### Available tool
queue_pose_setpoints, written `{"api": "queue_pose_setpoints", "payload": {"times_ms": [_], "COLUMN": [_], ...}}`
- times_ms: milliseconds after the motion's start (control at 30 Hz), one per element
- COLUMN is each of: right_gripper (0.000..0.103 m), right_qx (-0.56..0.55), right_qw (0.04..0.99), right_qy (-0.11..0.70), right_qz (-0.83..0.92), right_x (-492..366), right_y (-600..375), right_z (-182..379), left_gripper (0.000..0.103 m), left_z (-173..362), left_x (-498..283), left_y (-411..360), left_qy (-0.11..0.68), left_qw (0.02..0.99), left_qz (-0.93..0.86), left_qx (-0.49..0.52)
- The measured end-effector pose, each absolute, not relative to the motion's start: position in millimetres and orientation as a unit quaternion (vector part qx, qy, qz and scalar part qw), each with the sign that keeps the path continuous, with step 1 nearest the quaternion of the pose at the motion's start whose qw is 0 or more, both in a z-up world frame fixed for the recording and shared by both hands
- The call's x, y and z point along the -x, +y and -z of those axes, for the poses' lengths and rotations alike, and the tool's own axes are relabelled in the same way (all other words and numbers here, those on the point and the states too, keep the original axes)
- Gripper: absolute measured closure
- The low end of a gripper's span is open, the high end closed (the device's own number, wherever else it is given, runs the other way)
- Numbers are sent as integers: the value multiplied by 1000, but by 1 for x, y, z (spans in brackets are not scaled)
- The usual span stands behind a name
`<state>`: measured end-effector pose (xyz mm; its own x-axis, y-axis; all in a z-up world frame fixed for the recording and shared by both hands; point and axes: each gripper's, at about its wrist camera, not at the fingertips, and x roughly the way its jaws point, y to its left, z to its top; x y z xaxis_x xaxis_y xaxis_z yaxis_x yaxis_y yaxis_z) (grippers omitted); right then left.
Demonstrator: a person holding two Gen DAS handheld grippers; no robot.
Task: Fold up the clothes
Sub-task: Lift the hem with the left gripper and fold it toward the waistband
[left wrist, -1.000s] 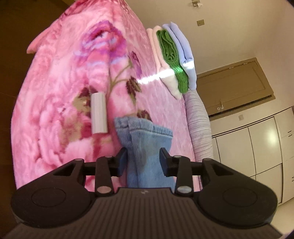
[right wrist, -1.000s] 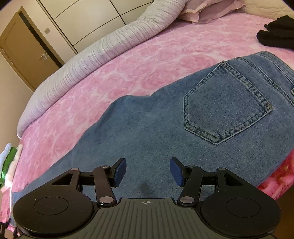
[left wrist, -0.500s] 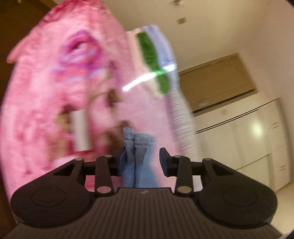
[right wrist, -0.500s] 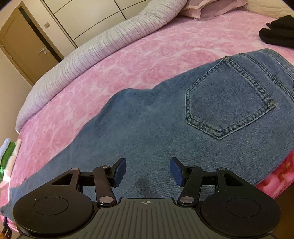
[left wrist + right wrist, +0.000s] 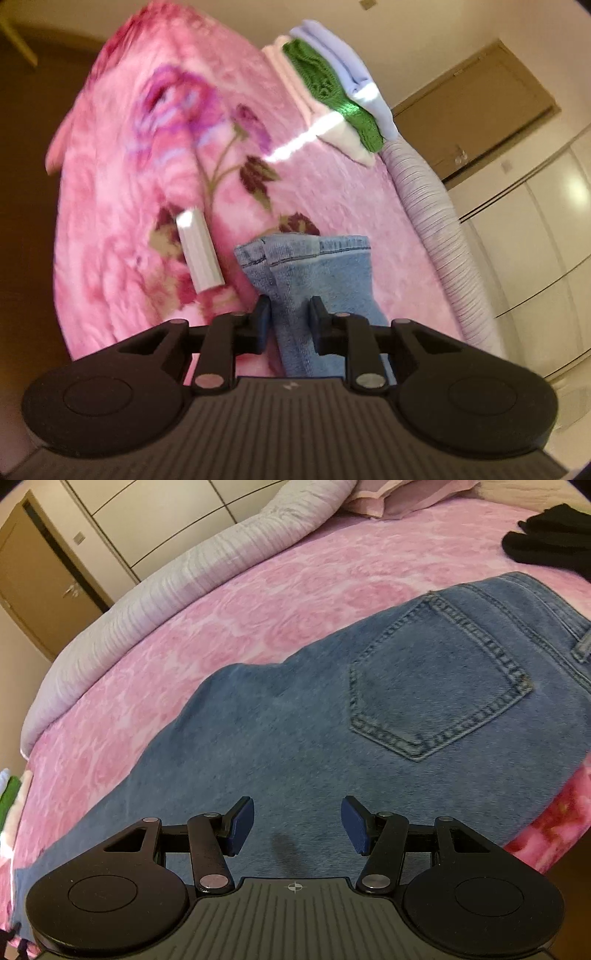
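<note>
A pair of blue jeans [image 5: 332, 716] lies flat on the pink bed, back pocket [image 5: 439, 694] up, legs folded one on the other. In the left wrist view the leg hems [image 5: 306, 254] point away from me. My left gripper [image 5: 290, 314] hovers over the leg ends, jaws partly closed with denim between them; whether they pinch it is unclear. My right gripper [image 5: 297, 821] is open and empty just above the thigh part of the jeans.
A pink flowered blanket [image 5: 155, 155] covers the bed. A stack of folded clothes [image 5: 332, 92], white, green and lilac, sits at the foot corner. A white rolled item [image 5: 199, 254] lies left of the hems. A grey striped bolster [image 5: 177, 579] and black garment [image 5: 554, 542] lie beyond.
The left gripper swung quickly and came back over the leg hems, and its jaws now stand closer together. The right gripper drifted slightly along the jeans, still open.
</note>
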<state>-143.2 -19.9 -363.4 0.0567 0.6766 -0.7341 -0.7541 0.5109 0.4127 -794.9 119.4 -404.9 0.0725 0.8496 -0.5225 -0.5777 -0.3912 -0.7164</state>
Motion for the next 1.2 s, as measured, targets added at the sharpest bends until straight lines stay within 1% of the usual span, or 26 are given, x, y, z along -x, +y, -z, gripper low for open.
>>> {"api": "queue_pose_setpoints", "payload": {"times_ms": [67, 133, 167, 267, 367, 467, 533, 633, 667, 700, 800, 867, 933, 1067, 1133, 1200], "right_gripper": [47, 47, 47, 47, 47, 47, 47, 47, 47, 47, 47, 47, 47, 47, 47, 47], "right_qx": [40, 41, 41, 35, 25, 12, 4, -12, -17, -20, -25, -28, -32, -28, -32, -38], "right_qw": [727, 728, 728, 733, 741, 747, 752, 758, 760, 762, 768, 769, 769, 763, 749, 733], "right_qy": [481, 482, 481, 477, 472, 471, 469, 466, 465, 463, 464, 465, 461, 458, 463, 468], "right_qz": [-488, -486, -487, -483, -477, -469, -464, -457, -454, -452, -441, -438, -442, -456, -474, -491], "right_x": [140, 137, 136, 130, 122, 112, 106, 95, 91, 87, 76, 71, 66, 70, 78, 88], "right_y": [-23, -26, -27, -33, -40, -50, -57, -70, -75, -80, -94, -104, -115, -124, -120, -114], "right_z": [365, 367, 367, 363, 359, 356, 353, 349, 347, 346, 343, 339, 334, 334, 336, 337], "left_gripper": [86, 91, 92, 94, 96, 96, 96, 95, 93, 90, 88, 88, 85, 85, 86, 86], "left_z": [402, 396, 393, 368, 328, 289, 274, 278, 291, 304, 353, 365, 355, 326, 322, 331], "left_x": [792, 788, 785, 763, 717, 647, 594, 508, 479, 449, 382, 371, 381, 414, 424, 429], "left_y": [118, 118, 118, 119, 119, 111, 102, 82, 76, 71, 56, 40, 27, 20, 29, 44], "left_qy": [-131, -121, -115, -77, -23, 14, 33, 64, 90, 115, 212, 242, 226, 199, 200, 204], "left_qw": [536, 539, 541, 559, 619, 711, 768, 837, 850, 862, 860, 852, 860, 866, 854, 838], "left_qz": [-673, -681, -685, -709, -710, -652, -596, -496, -465, -433, -367, -351, -329, -343, -383, -412], "left_qx": [493, 481, 474, 423, 334, 262, 234, 222, 231, 239, 285, 304, 318, 305, 288, 292]}}
